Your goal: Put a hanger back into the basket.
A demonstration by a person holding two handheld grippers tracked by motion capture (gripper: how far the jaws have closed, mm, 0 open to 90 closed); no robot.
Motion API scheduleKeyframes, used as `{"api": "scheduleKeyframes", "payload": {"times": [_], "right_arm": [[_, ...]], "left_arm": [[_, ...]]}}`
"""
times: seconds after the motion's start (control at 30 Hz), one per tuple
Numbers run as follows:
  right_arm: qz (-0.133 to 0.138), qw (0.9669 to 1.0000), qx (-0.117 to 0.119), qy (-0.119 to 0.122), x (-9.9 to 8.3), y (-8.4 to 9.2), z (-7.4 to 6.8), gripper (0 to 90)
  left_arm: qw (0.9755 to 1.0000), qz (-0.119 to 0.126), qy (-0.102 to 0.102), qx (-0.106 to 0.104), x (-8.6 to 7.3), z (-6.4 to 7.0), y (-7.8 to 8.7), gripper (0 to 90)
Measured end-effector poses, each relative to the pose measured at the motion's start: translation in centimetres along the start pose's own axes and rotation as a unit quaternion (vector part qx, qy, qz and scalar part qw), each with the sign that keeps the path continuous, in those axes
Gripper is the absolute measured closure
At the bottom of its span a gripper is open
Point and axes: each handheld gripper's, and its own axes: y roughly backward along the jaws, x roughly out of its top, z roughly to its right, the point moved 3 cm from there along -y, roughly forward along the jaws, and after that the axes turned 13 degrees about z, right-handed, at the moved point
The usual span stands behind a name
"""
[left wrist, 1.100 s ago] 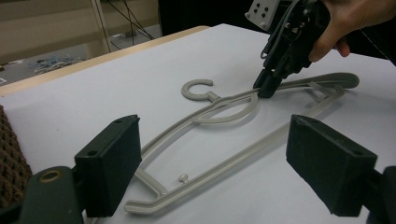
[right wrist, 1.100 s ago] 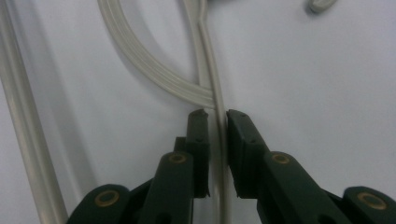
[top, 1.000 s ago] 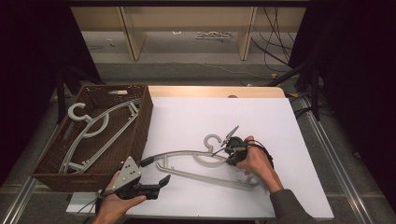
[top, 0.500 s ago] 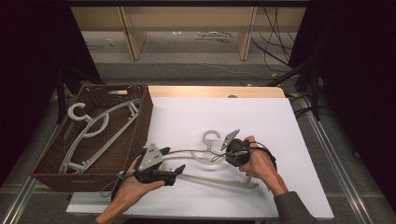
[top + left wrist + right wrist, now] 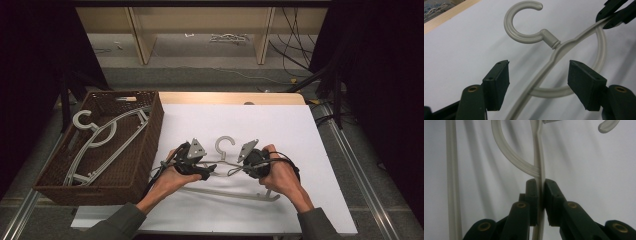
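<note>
My right fingers (image 5: pixel 540 202) clamp the pale grey plastic hanger (image 5: pixel 227 167) at the white counter's (image 5: pixel 300 130) six o'clock. My left fingers (image 5: pixel 539 82) have just swung in from seven o'clock, closing around its shoulder without touching; a two-handed lift looks near.

Each hand-held gripper is black: the left hand-held gripper (image 5: pixel 207 172) and right hand-held gripper (image 5: pixel 239 167) each carry a grey three-cornered plate and trailing black cable. Blocky dark-green pads (image 5: pixel 496 83) have brass-coloured screws behind them. Sleeves (image 5: pixel 112 222) are olive-grey.
</note>
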Motion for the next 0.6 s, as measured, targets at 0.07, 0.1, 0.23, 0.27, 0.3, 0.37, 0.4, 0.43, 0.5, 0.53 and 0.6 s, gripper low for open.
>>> {"api": "scheduleKeyframes", "payload": {"times": [0.07,0.1,0.23,0.27,0.3,0.37,0.4,0.43,0.5,0.53,0.6], "right_arm": [[0.005,0.9999,0.001,0.011,0.2,0.2,0.0,82.2],[0.005,0.9999,-0.001,0.016,0.5,0.5,-0.1,82.2],[0.009,0.9997,-0.003,0.024,0.9,1.0,-0.2,82.2],[0.009,0.9997,-0.003,0.024,0.9,1.0,-0.2,82.2],[0.011,0.9995,0.000,0.029,1.1,1.1,-0.3,82.2],[0.011,0.9994,-0.002,0.032,1.1,1.2,-0.4,82.2],[0.012,0.9992,-0.001,0.037,1.2,1.2,-0.4,82.2],[0.012,0.9993,-0.003,0.036,1.2,1.2,-0.4,82.2],[0.013,0.9991,0.002,0.040,1.3,1.3,-0.5,82.2],[0.013,0.9991,0.002,0.040,1.3,1.3,-0.5,82.2],[0.016,0.9989,0.002,0.044,1.3,1.3,-0.4,82.1]], "left_arm": [[1.0000,0.000,0.005,-0.007,0.0,-0.1,-0.3,34.4],[0.9999,-0.001,0.006,-0.012,0.1,-0.1,-0.4,36.1],[0.9996,-0.007,0.001,-0.027,0.4,0.1,-1.0,40.6],[0.9995,-0.007,0.010,-0.030,0.4,0.3,-1.2,40.6],[0.9993,-0.011,0.003,-0.036,0.5,0.4,-1.5,43.0],[0.9990,-0.017,-0.006,-0.042,0.6,0.5,-1.5,45.4],[0.9985,-0.027,-0.017,-0.045,0.6,0.6,-1.7,49.8],[0.9980,-0.033,-0.026,-0.048,0.5,0.7,-1.8,51.4],[0.9970,-0.040,-0.040,-0.052,0.5,0.8,-1.9,64.5],[0.9965,-0.042,-0.047,-0.054,0.5,0.8,-1.9,64.5],[0.9941,-0.047,-0.075,-0.062,0.8,1.0,-1.6,68.7]]}}
